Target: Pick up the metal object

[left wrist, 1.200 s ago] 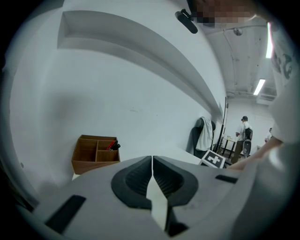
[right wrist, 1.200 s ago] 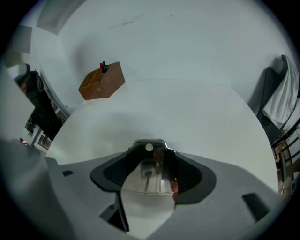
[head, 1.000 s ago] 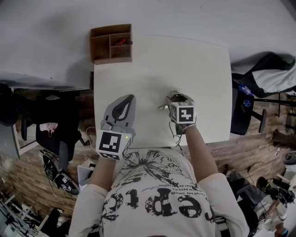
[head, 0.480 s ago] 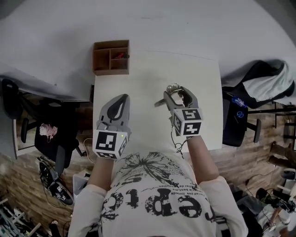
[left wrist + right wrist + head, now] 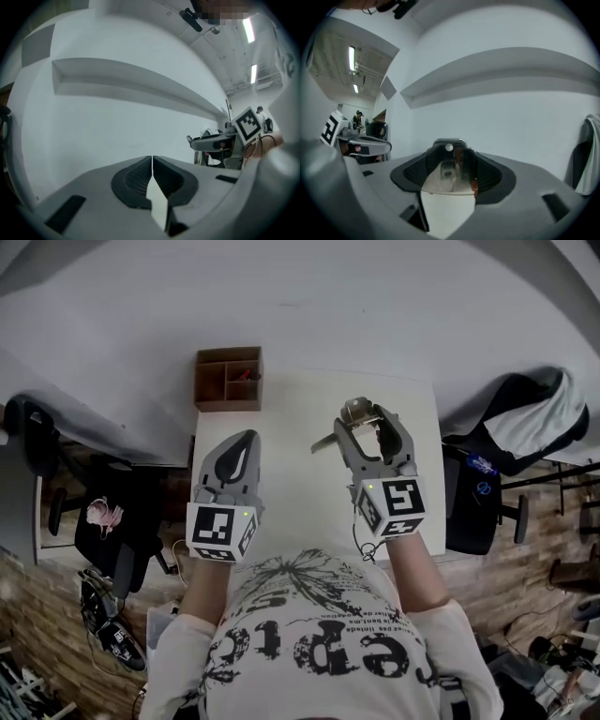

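My right gripper is lifted well above the white table and is shut on the metal object, a shiny piece with a handle sticking out to the left. In the right gripper view the metal object fills the gap between the jaws, against the white wall. My left gripper hovers over the table's left part, shut with nothing in it. Its jaws meet in the left gripper view.
A brown wooden organiser with compartments sits at the table's far left corner, holding a small red item. A black chair with a jacket stands right of the table. Another chair and cables lie to the left.
My right gripper has risen from the table and moved forward with the metal object in it. The left gripper has lifted a little and stayed shut.
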The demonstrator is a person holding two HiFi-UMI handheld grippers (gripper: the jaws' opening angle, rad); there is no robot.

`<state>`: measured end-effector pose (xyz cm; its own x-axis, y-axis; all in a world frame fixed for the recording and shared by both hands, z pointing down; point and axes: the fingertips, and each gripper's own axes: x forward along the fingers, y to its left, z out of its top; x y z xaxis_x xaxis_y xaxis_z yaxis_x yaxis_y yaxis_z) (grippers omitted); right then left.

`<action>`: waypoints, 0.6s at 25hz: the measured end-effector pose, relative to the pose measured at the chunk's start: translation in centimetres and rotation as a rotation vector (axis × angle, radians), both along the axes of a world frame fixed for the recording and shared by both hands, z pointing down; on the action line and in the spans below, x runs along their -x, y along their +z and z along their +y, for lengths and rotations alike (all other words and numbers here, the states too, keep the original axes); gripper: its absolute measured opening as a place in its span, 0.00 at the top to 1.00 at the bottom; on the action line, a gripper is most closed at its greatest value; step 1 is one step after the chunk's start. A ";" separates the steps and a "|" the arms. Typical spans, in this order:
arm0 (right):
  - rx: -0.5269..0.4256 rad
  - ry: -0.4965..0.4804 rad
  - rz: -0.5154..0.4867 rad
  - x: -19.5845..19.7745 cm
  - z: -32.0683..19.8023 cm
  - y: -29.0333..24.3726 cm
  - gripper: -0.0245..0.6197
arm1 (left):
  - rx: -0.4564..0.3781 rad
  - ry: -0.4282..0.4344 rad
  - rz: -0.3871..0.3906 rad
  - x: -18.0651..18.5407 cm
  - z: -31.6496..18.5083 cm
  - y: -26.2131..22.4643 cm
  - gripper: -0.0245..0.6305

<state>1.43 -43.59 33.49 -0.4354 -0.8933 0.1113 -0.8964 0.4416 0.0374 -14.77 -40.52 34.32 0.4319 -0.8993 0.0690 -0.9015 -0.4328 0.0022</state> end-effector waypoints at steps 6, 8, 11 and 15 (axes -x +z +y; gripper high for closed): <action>-0.097 -0.023 -0.054 -0.3 1.7 -2.7 0.53 | -0.031 -0.016 0.004 -0.4 0.5 -1.5 0.95; -0.105 -0.018 -0.049 -0.5 2.0 -2.7 0.53 | -0.035 -0.013 0.004 -0.7 0.8 -1.7 0.95; -0.119 -0.007 -0.050 -0.9 2.3 -2.7 0.53 | -0.035 -0.004 0.000 -1.3 1.1 -1.7 0.95; -0.120 0.002 -0.041 -1.2 2.6 -2.6 0.53 | -0.050 0.018 -0.005 -2.1 1.6 -2.4 0.95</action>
